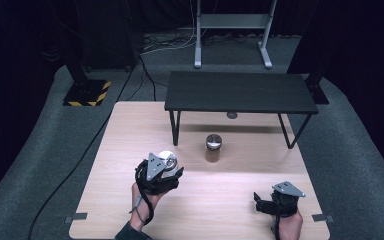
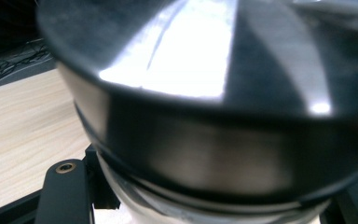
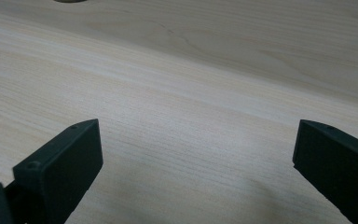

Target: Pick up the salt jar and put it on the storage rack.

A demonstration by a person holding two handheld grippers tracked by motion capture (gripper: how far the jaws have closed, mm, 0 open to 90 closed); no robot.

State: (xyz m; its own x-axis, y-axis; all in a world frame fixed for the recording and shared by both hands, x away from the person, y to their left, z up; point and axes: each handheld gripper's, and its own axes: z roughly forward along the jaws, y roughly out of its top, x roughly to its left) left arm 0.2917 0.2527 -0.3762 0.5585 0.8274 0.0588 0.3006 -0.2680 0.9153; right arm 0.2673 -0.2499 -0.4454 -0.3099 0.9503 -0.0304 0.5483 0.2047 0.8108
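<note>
- The right gripper (image 1: pixel 266 201) sits nearest the tabletop's near edge, toward its near right corner; in the right gripper view its jaws stand wide apart over bare wood with nothing between them.
- The right hand (image 1: pixel 290 225) holds it from below, low over the tabletop (image 1: pixel 130 125).
- The left gripper (image 1: pixel 172 170) is left of centre, its jaws clamped on a jar with a shiny metal lid (image 2: pixel 205 93), one jaw on each side of it in the left gripper view.
- The left hand (image 1: pixel 147 197) reaches in from the near edge, wrist angled up and to the right.
- A second jar (image 1: pixel 213 147) with a metal lid stands upright near the centre, apart from both grippers.
- A black shelf (image 1: pixel 240 92) on thin legs spans the far edge.
- Open wood lies between the two grippers and along the left edge.
</note>
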